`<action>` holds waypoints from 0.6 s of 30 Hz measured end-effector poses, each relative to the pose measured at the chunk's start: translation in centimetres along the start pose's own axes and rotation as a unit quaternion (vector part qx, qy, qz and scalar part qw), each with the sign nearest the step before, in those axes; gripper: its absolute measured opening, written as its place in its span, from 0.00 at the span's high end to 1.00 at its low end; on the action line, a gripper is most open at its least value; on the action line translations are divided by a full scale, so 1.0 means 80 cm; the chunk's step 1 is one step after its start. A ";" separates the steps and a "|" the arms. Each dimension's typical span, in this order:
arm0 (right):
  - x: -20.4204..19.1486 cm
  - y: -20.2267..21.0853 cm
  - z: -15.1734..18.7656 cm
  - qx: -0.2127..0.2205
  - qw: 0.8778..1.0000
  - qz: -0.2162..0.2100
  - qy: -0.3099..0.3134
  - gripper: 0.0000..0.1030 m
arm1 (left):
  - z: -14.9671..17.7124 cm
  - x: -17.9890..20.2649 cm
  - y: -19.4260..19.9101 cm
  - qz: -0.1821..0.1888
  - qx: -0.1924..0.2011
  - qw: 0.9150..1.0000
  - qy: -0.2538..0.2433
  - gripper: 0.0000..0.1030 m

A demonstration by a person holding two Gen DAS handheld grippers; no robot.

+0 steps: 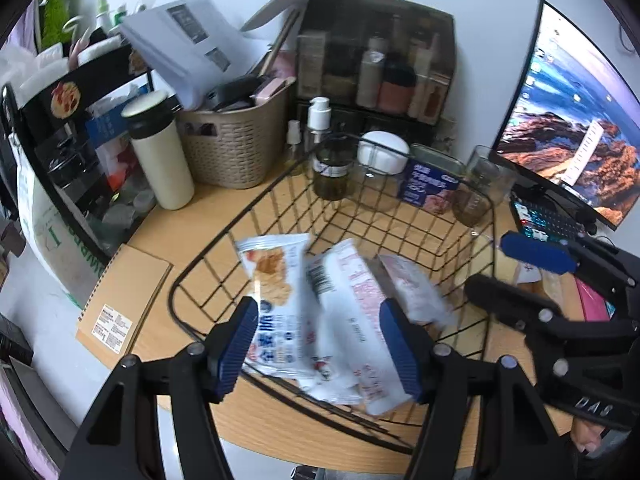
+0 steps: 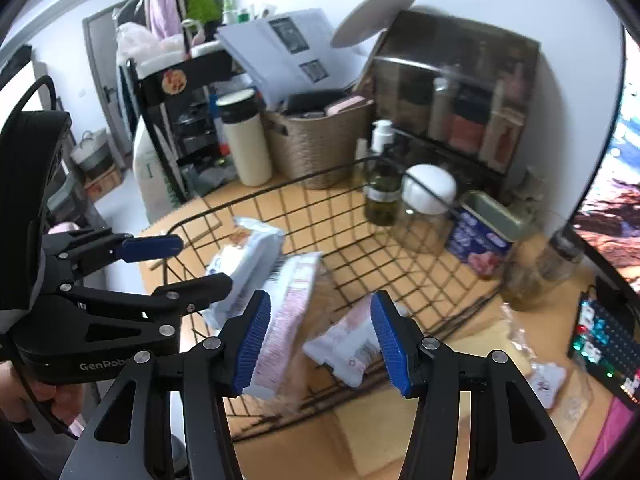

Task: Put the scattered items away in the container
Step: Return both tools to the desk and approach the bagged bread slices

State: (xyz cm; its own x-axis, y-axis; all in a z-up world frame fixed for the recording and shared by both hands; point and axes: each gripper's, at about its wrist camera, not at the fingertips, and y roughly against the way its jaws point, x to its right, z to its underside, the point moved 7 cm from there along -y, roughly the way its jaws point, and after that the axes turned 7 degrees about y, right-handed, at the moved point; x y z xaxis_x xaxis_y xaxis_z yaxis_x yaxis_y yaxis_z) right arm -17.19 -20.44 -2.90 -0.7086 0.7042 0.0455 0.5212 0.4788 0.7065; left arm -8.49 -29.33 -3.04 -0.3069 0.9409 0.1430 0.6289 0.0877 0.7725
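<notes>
Left tool point(image 1: 318, 340) and right tool point(image 2: 320, 338), ribbed blue pads parted, nothing gripped, are poised above the black wire basket point(image 1: 400, 216). Glossy crinkled snack packets point(image 1: 276, 288) are seen lying loose inside it, apparently just dropped. More wrapped items point(image 2: 548, 380) are left on the wooden surface point(image 1: 188, 220) beside the basket, presumably awaiting collection.

A black wire basket point(image 1: 420, 216) sits on the table point(image 1: 168, 236), holding three white snack packets: one with a biscuit picture point(image 1: 276, 288), a pink-printed one point(image 1: 356, 312) leaning beside it, and a smaller blurred one point(image 2: 352, 344) to the right.
</notes>
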 end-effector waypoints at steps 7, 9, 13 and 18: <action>0.059 0.044 0.033 0.009 0.999 0.041 -0.030 0.49 | 0.001 0.063 0.006 0.024 0.004 0.999 -0.035 0.33; 0.083 0.060 0.050 0.009 0.997 0.055 -0.045 0.49 | 0.004 0.088 0.006 0.030 0.004 0.998 -0.050 0.33; 0.133 0.092 0.086 0.007 0.994 0.086 -0.073 0.49 | 0.013 0.143 0.000 0.050 -0.004 0.995 -0.081 0.33; 0.199 0.121 0.139 -0.006 0.986 0.123 -0.110 0.49 | 0.029 0.213 -0.019 0.073 -0.022 0.990 -0.120 0.33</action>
State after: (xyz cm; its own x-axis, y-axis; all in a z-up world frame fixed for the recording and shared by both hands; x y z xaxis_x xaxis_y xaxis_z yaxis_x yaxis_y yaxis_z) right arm -18.13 1.20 -3.18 -0.4409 0.8953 0.0636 0.6576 0.2740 0.7017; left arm -13.01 -12.63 -3.21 -0.0320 0.9936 0.1082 0.6212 -0.0650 0.7810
